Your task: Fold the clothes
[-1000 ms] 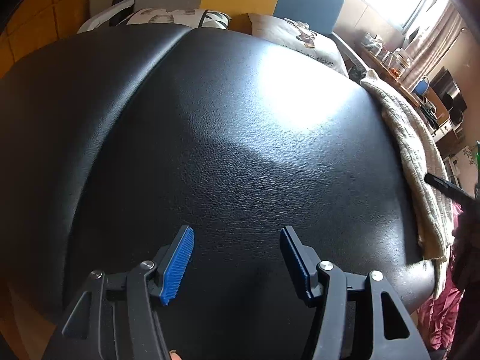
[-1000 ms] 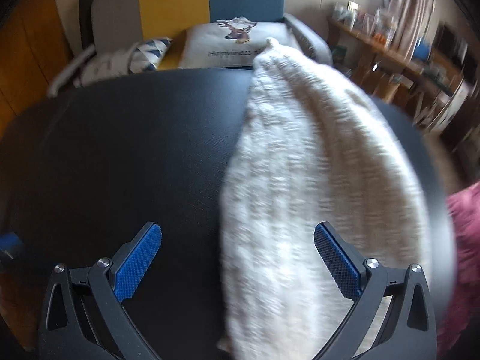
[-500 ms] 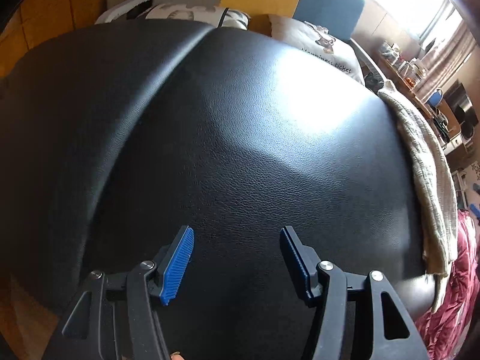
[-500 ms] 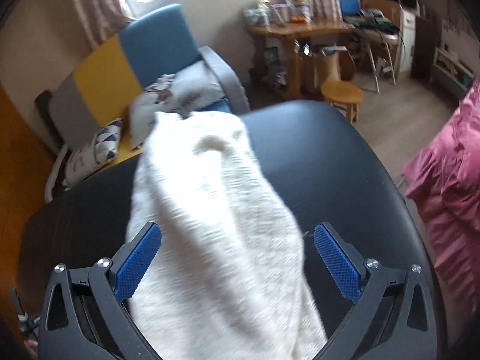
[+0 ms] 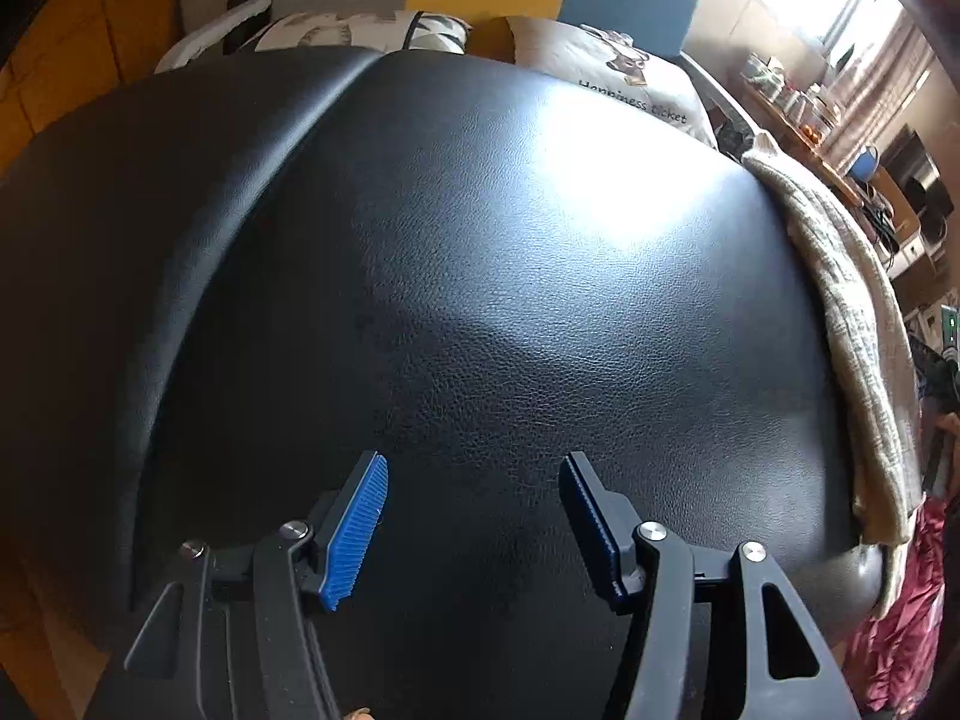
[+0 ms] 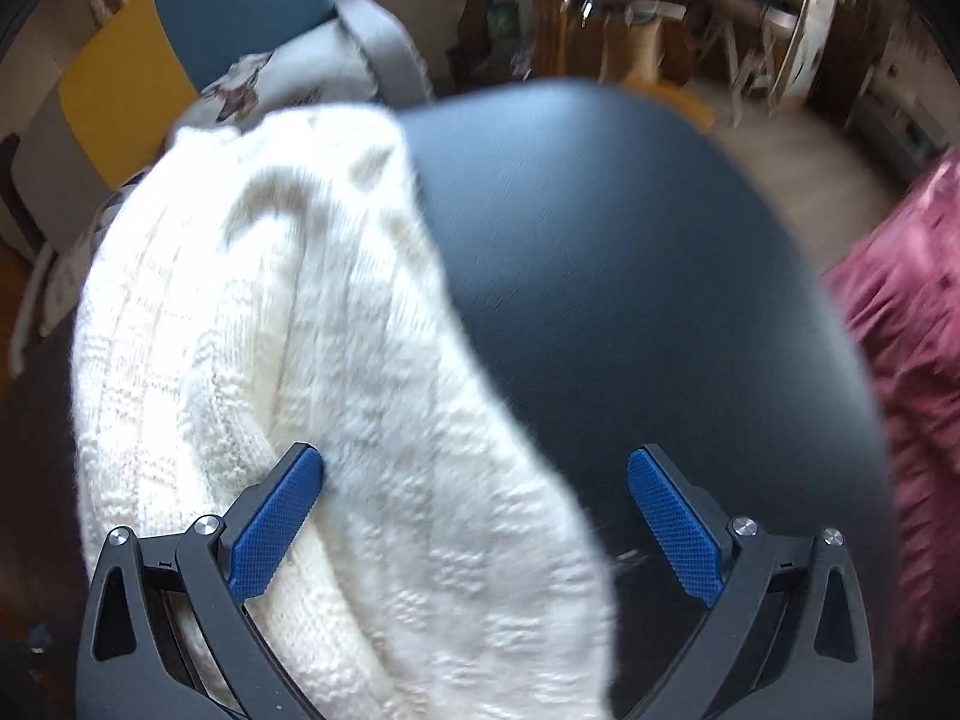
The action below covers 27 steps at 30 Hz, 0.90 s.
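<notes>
A chunky cream cable-knit sweater (image 6: 288, 360) lies bunched on the grained black leatherette surface (image 5: 480, 300). The right gripper (image 6: 474, 516) is spread wide, empty, one ribbed blue pad against the knit. The left gripper (image 5: 474, 522) hangs open over bare leatherette.

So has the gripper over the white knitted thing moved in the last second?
Yes. The right gripper swung right: the white knit now sits left against the black surface.

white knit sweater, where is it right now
The white knit sweater lies on the black leather surface, under the open right gripper; in the left wrist view it lines the right edge.
</notes>
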Each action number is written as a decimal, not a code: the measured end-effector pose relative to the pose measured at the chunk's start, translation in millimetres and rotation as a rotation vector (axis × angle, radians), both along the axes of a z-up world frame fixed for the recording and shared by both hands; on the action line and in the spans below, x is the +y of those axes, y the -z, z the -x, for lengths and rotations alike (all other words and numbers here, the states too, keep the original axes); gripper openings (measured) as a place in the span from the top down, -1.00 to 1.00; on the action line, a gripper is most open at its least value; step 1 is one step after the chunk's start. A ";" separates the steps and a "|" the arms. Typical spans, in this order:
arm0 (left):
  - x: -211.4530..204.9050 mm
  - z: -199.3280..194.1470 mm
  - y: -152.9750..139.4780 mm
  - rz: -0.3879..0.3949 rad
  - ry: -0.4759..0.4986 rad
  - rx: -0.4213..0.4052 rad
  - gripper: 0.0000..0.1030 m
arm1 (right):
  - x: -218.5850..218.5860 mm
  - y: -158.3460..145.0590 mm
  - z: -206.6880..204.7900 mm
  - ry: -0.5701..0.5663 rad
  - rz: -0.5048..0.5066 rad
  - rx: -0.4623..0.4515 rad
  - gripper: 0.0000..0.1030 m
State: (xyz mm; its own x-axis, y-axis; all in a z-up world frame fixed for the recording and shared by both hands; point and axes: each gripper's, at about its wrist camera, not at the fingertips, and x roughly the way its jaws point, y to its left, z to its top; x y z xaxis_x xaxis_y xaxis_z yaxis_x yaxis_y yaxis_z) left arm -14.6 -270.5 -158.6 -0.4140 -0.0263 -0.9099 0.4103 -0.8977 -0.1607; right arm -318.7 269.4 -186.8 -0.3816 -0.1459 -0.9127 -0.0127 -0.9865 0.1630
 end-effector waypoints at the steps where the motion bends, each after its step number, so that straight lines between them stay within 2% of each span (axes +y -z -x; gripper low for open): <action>1: 1.5 1.2 0.1 0.005 0.005 -0.001 -0.18 | -4.0 0.1 -3.4 -0.008 -0.014 0.014 -1.00; 6: 2.2 -0.8 -1.2 -0.014 0.015 0.010 -0.18 | -21.5 -4.2 -24.0 -0.029 -0.080 0.063 -0.98; 7: 1.6 -1.3 -1.9 -0.020 0.016 0.013 -0.18 | -25.0 -7.8 -30.0 -0.035 -0.094 0.076 -0.92; 8: 1.2 -2.5 -2.3 -0.024 0.016 0.016 -0.18 | -28.5 -11.5 -36.0 -0.040 -0.108 0.089 -0.66; 9: -0.2 -6.4 -2.2 -0.028 0.016 0.019 -0.18 | -32.0 -15.1 -42.0 -0.046 -0.121 0.102 -0.54; 13: -2.4 -12.9 -2.0 -0.035 0.015 0.027 -0.18 | -37.9 -25.5 -58.8 -0.043 -0.127 0.124 -0.54; 16: -0.9 -15.4 -2.6 -0.030 0.022 0.029 -0.18 | -40.1 -28.4 -74.4 -0.051 -0.152 0.123 -0.13; 18: -0.2 -15.9 -3.1 -0.031 0.024 0.030 -0.18 | -48.8 -30.8 -77.7 -0.053 -0.155 0.127 0.45; 20: 0.0 -15.4 -3.0 -0.038 0.021 0.034 -0.18 | -56.8 -38.0 -81.9 -0.066 -0.173 0.141 0.61; 23: -2.9 -20.5 -3.8 -0.045 0.016 0.041 -0.18 | -74.5 -49.4 -87.4 -0.095 -0.221 0.174 0.68; 27: 0.5 -8.3 -4.9 -0.040 0.017 0.054 -0.18 | -81.0 -83.6 -108.7 -0.095 -0.241 0.252 0.72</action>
